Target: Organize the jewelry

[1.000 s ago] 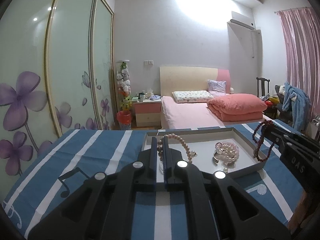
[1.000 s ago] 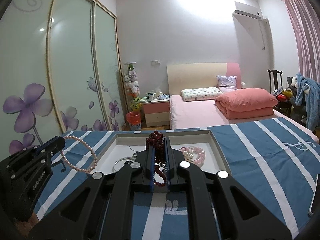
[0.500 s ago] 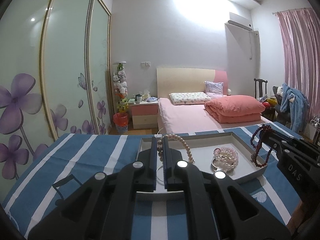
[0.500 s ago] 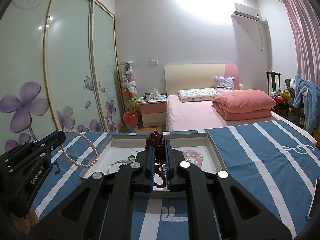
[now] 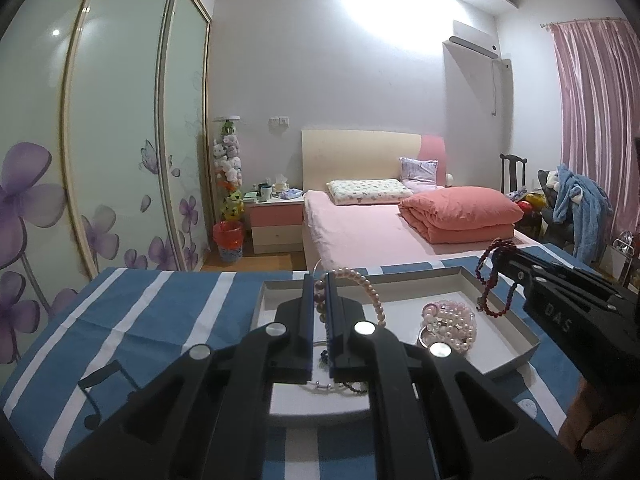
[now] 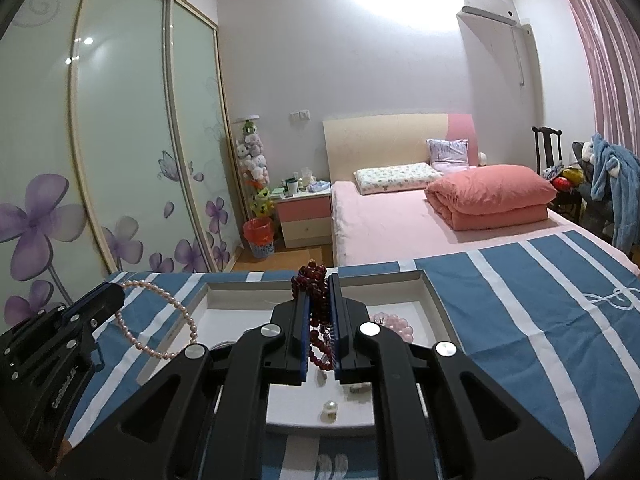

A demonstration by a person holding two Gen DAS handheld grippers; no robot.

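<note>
My left gripper is shut on a pale pearl bracelet and holds it over the left part of the white jewelry tray. My right gripper is shut on a dark red bead bracelet above the tray. The red bracelet also shows in the left wrist view, and the pearl bracelet in the right wrist view. In the tray lie a pink pearl cluster, a silver ring and a loose pearl.
The tray sits on a blue and white striped cloth. Beyond it stand a pink bed, a nightstand, a red waste bin and sliding wardrobe doors. A chair with clothes is at the right.
Both grippers, still holding their bracelets, have moved forward and lower over the tray. The tray now lies closer under the fingers.
</note>
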